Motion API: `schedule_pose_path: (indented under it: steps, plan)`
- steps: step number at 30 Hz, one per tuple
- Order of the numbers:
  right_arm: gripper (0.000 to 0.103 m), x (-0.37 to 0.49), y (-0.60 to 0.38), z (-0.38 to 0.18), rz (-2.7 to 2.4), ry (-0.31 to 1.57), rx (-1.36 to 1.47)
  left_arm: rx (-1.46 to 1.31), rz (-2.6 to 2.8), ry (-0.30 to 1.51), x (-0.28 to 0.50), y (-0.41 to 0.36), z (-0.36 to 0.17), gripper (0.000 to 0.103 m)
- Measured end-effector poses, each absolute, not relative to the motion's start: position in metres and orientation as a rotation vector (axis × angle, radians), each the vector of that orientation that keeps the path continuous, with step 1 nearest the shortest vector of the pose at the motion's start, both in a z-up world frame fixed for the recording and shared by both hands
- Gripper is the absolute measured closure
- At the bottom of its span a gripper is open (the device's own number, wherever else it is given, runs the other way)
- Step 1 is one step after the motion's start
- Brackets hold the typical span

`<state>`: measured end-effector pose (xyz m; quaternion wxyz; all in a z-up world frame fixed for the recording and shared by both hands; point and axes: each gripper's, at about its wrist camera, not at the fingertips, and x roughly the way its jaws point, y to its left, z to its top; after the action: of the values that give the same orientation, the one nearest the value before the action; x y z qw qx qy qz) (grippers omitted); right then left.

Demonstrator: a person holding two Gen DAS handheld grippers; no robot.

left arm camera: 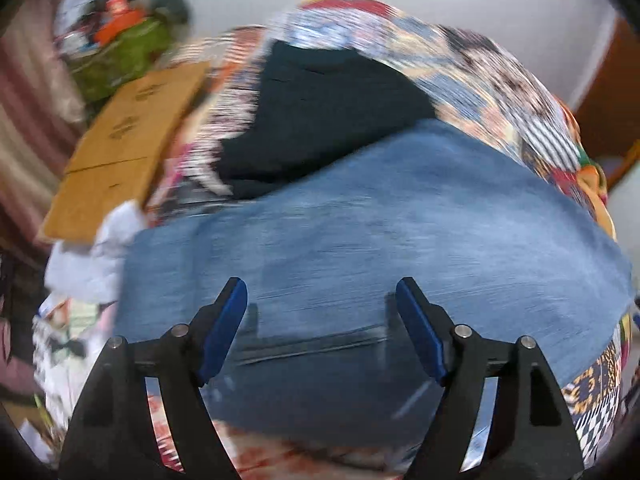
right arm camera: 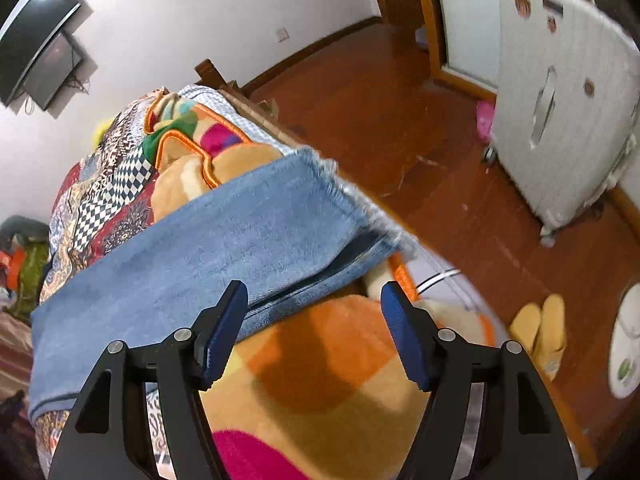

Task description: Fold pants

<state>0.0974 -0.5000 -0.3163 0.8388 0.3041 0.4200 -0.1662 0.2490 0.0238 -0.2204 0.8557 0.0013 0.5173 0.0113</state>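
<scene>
Two grippers: both over a bed, both pointing steeply down, neither holding anything.
Left gripper point(left arm camera: 322, 330): jaws wide apart, nothing between the blue pads; denim lies below them. View is smeared with motion blur.
Right gripper point(right arm camera: 314, 330): jaws apart, empty; left pad sits over the denim's near edge, right pad over the orange blanket point(right arm camera: 320, 380). Contact with the cloth cannot be told.
Pants point(left arm camera: 380, 248): blue jeans, folded into a long band across the bed; frayed leg hem point(right arm camera: 340, 184) toward 1 o'clock in the right wrist view, near the bed's edge.
Dark garment point(left arm camera: 320, 120): at 12 o'clock beyond the jeans, touching them.
Patterned quilt point(left arm camera: 460, 72): under both.
Cardboard point(left arm camera: 128, 148): at 10 o'clock in the left wrist view.
Floor: white suitcase point(right arm camera: 560, 100) at 2 o'clock, yellow slippers point(right arm camera: 540, 332) at 4 o'clock, right wrist view.
</scene>
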Motion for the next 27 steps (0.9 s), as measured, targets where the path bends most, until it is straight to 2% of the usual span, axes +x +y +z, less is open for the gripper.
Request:
schedule_pose_path:
  steps: [9,11,13,15,19,20,23,27]
  plan:
    - [0.038,0.118,-0.527,-0.347,-0.358,0.909,0.761,0.123,-0.178,1.110,0.287,-0.068,-0.229,0.026]
    - [0.046,0.121,-0.530,-0.354,-0.365,0.906,0.781,0.199,-0.193,1.101,0.292,-0.093,-0.233,0.026]
    - [0.047,0.122,-0.531,-0.358,-0.365,0.891,0.795,0.246,-0.202,1.091,0.296,-0.108,-0.233,0.026]
    - [0.054,0.123,-0.532,-0.357,-0.367,0.876,0.792,0.239,-0.231,1.112,0.306,-0.120,-0.235,0.026]
    - [0.083,0.125,-0.534,-0.353,-0.371,0.856,0.771,0.235,-0.257,1.132,0.319,-0.141,-0.241,0.026]
    - [0.087,0.126,-0.534,-0.353,-0.373,0.854,0.763,0.240,-0.262,1.133,0.321,-0.147,-0.242,0.026]
    - [0.094,0.131,-0.530,-0.344,-0.371,0.848,0.712,0.257,-0.271,1.132,0.322,-0.159,-0.242,0.026]
    - [0.095,0.132,-0.524,-0.316,-0.357,0.780,0.645,0.255,-0.278,1.132,0.326,-0.169,-0.242,0.026]
